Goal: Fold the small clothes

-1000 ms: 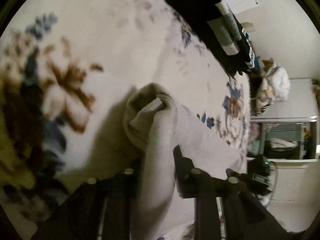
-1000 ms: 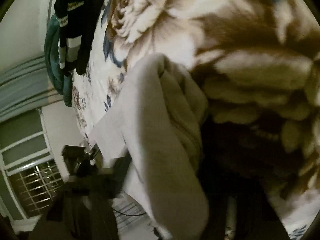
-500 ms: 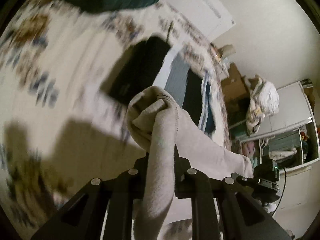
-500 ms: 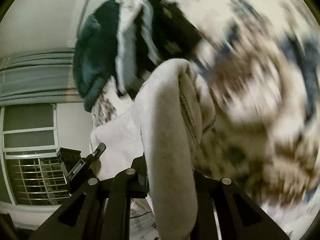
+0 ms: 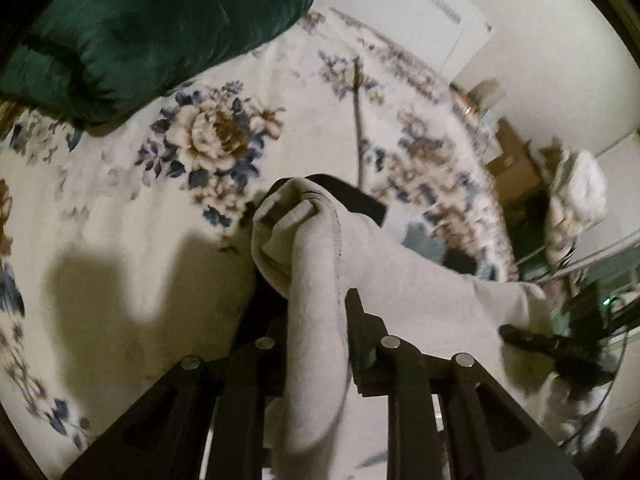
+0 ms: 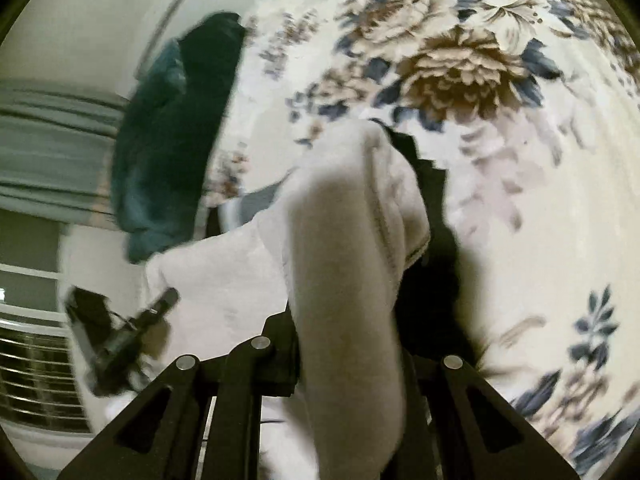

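Two tools share one pale grey garment [image 5: 320, 280], a small soft piece, likely a sock or a legging, though its kind cannot be told for sure. In the left wrist view the left tool [image 5: 316, 316] is pressed together on a bunched end of it at lower centre, and the cloth runs off toward the right edge of the frame, where the other tool shows as a dark shape. In the right wrist view the right tool [image 6: 344, 344] pinches the opposite end [image 6: 344, 240] at lower centre, and the cloth stretches toward the lower left of the frame. So the garment's long axis lies from one tool to the other, held up clear of the bed, neither hand nearer than the other. Judging from this, the coming move is to lay it down or bring the two ends together. Beneath lies a white bedspread [image 5: 120, 208] with brown and blue flowers. Dark folded clothing [image 5: 352, 196] peeks out just behind the bunched end. A dark green pillow or cushion [image 5: 152, 28] fills the upper left of the left wrist view.
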Demonstrator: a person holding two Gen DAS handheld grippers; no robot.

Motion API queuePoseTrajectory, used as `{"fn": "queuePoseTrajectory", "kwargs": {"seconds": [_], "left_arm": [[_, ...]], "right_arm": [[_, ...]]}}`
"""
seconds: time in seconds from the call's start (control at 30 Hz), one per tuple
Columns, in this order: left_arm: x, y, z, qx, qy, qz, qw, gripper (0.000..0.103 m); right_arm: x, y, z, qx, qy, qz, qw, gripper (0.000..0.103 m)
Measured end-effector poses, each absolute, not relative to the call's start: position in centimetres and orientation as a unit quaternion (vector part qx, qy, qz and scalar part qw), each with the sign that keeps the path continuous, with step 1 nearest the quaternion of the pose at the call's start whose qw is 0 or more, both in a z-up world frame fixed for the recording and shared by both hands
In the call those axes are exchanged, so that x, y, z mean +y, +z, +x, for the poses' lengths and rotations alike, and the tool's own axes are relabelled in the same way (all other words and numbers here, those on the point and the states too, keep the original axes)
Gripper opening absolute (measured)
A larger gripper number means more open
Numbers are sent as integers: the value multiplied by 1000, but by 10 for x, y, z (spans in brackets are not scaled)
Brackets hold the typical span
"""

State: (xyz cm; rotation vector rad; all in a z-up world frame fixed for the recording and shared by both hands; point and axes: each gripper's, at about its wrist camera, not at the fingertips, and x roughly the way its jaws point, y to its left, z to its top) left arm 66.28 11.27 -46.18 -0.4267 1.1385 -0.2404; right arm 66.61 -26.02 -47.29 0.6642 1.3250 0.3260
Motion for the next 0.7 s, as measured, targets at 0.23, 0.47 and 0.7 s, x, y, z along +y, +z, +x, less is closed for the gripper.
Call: {"fn": "queuePoseTrajectory", "kwargs": {"seconds": [0.23,0.47,0.7], "left_arm": [[112,-416,634,493,-25,-105,863,40],[96,-386,589,467,24,-55,882,103],[65,-350,548,473,24,-11,880,103]], "right_arm": [[-245,-455,656,609,61,144,778,74],[-201,-419,605,587,-43,-9,808,103],[-181,-366,538,561,-84,-24,823,103]]}}
